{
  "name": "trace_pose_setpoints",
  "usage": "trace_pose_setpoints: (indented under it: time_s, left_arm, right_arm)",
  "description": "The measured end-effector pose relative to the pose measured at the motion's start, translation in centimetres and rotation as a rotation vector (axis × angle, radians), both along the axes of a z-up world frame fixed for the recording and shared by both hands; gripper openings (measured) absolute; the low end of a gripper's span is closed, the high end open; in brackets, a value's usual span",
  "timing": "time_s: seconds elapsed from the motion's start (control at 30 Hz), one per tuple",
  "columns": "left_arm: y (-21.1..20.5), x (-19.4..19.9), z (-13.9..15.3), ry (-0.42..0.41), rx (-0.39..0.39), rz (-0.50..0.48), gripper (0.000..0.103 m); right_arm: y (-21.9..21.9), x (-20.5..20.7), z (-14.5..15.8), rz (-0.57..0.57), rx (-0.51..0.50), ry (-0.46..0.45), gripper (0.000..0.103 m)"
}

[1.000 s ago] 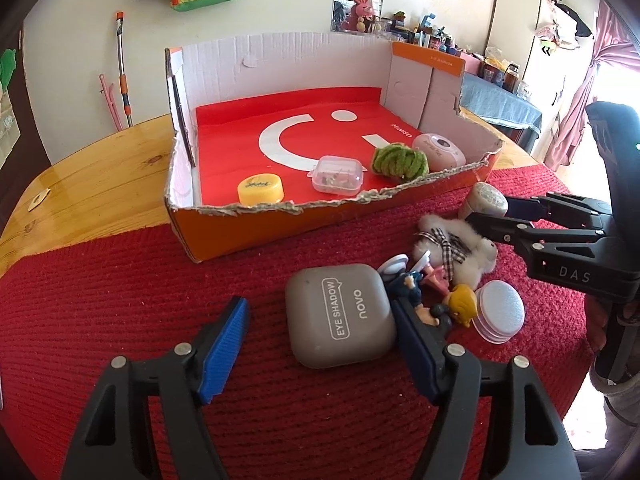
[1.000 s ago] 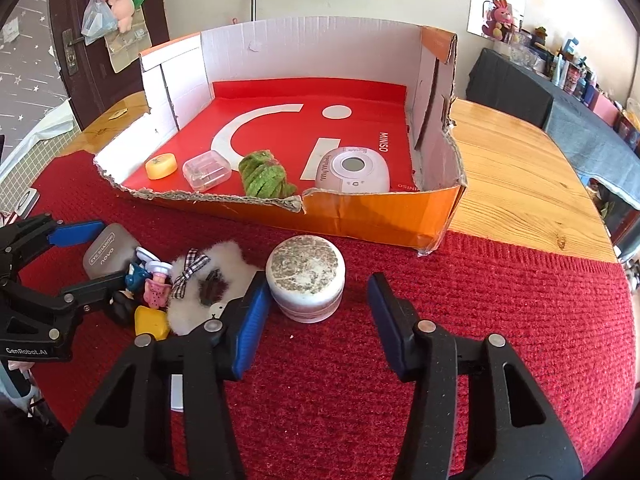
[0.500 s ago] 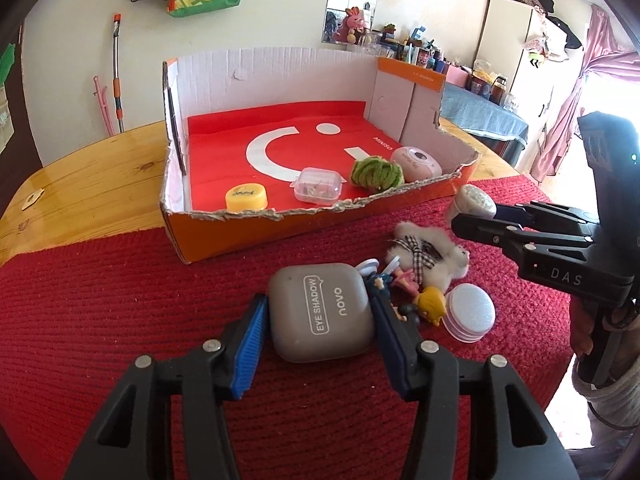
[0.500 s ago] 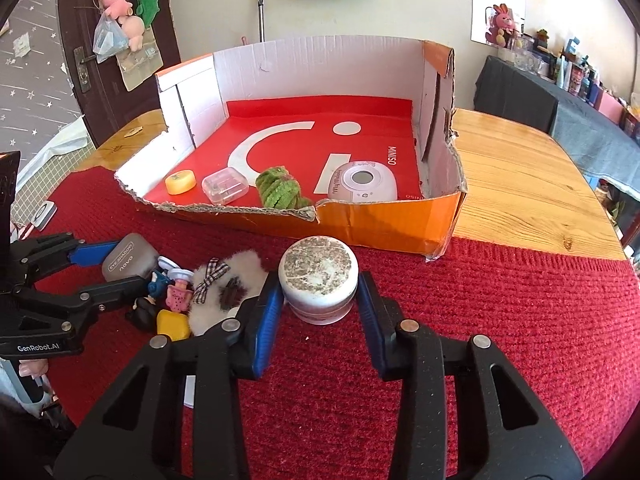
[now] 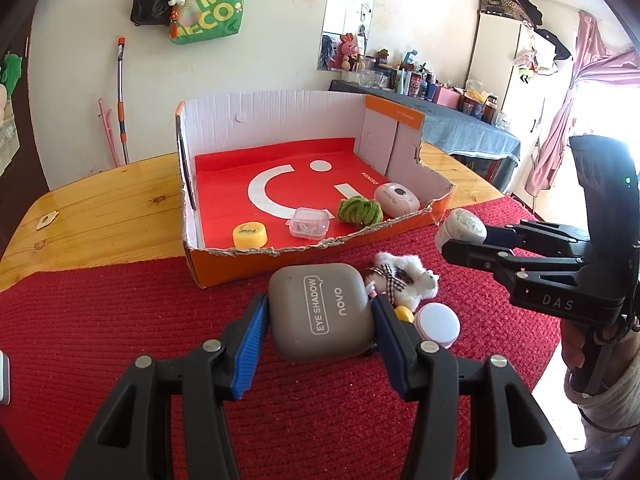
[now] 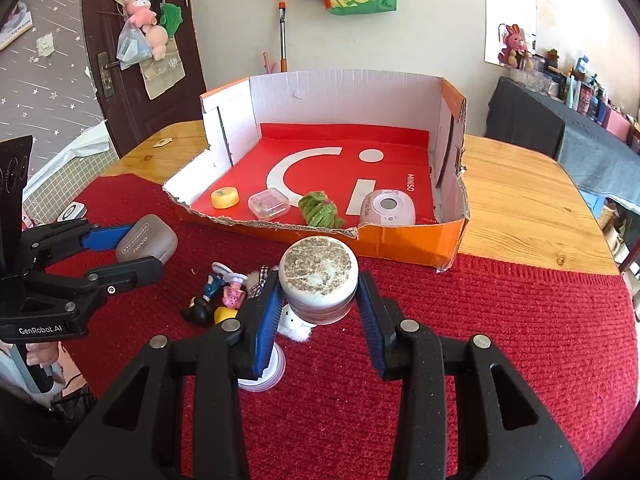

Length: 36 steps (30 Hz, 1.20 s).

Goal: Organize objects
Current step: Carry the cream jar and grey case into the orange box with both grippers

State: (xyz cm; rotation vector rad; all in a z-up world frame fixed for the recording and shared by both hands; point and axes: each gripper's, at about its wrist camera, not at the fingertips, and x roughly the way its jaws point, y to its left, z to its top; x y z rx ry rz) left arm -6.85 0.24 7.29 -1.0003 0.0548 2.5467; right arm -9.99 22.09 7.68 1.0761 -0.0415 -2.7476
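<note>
We have the left gripper [image 5: 318, 330] clamped on the grey eye-shadow case [image 5: 322, 316], blue pads against both its sides, case above the red mat [image 5: 120, 320]. Right gripper [image 6: 319, 312] is clamped on the round speckled jar [image 6: 319, 280], jar sitting between the fingertips, just in front of the cardboard box [image 6: 400, 242]. Plush toy [image 5: 404, 278] and small figurines [image 6: 224, 296] lie on the mat between both grippers.
</note>
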Motion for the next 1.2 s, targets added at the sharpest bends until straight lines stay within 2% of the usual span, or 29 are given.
trace_pose_setpoints:
  time_s: [0.23,0.4,0.63,0.93,1.2]
  left_arm:
    - [-0.3,-0.1,0.7,-0.002,0.02,-0.004,0.054]
    - [-0.1,-1.4,2.3,0.02,0.019,-0.014,0.054]
    - [0.7,-6.5,3.4,0.02,-0.051,0.011,0.054]
    - [1.3,-12.6,1.9,-0.081,-0.097,0.035,0.054]
    - [1.7,-15.4,0.1,-0.169,-0.11,0.038,0.054]
  right_arm:
    - [0.2,0.1,0.0,0.003,-0.013,-0.003,0.036]
    - [0.2,-0.5,1.6,0.03,-0.018,0.026,0.036]
    - [0.3,-5.5,4.0,0.057,0.032,0.041,0.036]
    - [0.2,-12.9,2.9,0.07,0.106,-0.086,0.036]
    - [-0.1,-16.3,0.7,0.081,0.141,-0.22,0.036]
